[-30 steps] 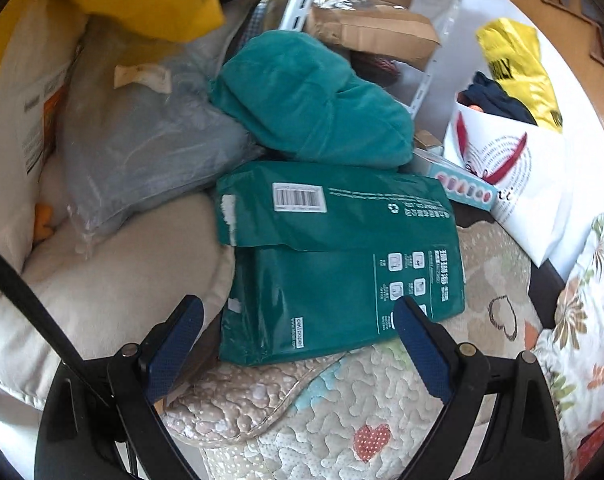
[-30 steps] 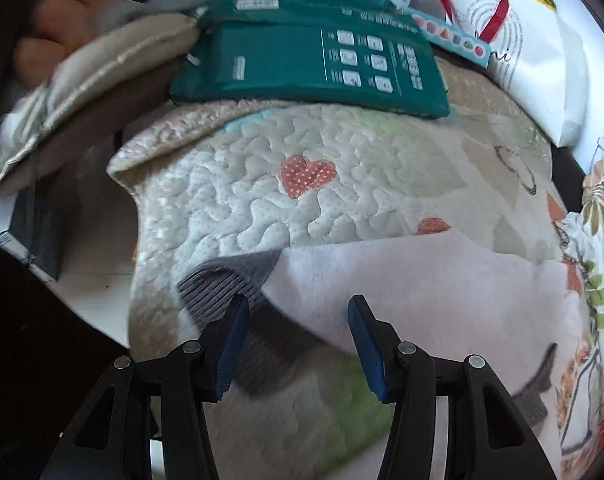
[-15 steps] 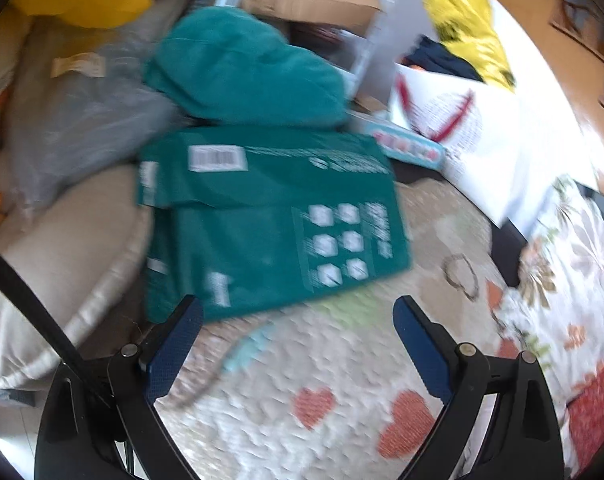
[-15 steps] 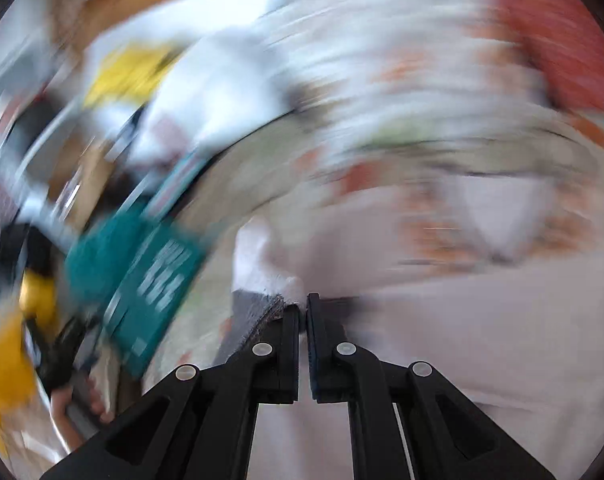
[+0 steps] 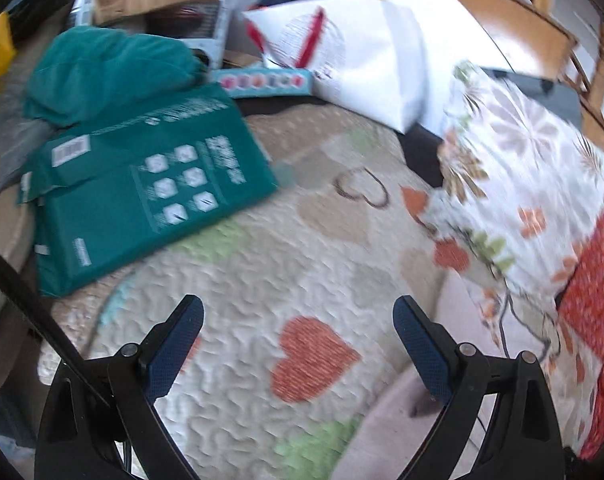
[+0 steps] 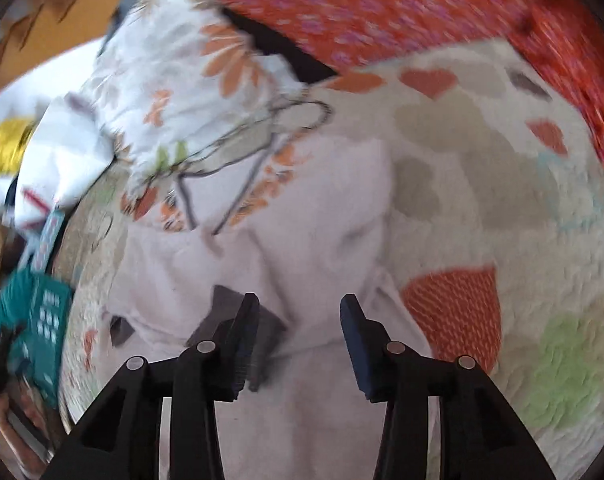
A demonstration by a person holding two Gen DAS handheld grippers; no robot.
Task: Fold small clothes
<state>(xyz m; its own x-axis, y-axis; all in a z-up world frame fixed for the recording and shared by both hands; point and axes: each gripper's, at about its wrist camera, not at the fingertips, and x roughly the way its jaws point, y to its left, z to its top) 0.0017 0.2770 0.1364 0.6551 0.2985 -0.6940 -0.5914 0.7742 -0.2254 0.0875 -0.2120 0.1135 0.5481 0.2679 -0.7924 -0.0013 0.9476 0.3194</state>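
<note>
Quilt (image 5: 262, 280) with the heart pattern is the landmark for everything in this scene. Beyond its far-left corner lies a teal cushion (image 5: 110, 76), and on that corner rests a green package (image 5: 142, 196). Beside the package, over bare quilt, hovers the left gripper (image 5: 298, 322); its fingers are spread wide and grasp nothing. Behind the quilt's far edge stands a white bag (image 5: 361, 60), and along the right edge leans a floral pillow (image 5: 521, 184).

In the right wrist view, the small pale garment (image 6: 302, 220) lies on the middle of the quilt, wrinkled, with a dark grey cuff (image 6: 242, 320) showing near its lower part. The right gripper (image 6: 300, 320) is just above this cloth, with its fingers released and a clear gap between them; nothing is pinched. Both pictures are blurred, so I cannot tell the exact outline of the garment.

I judge that the step in hand is the taking of an edge for a fold. To do it well, the right gripper should come down on the hem beside the grey cuff and close on one layer only, not on the quilt below. The left gripper should move across the quilt to the opposite edge, so that the cloth is pulled flat before it is folded. Wrinkles in the middle may spoil the fold if they are not smoothed first.
</note>
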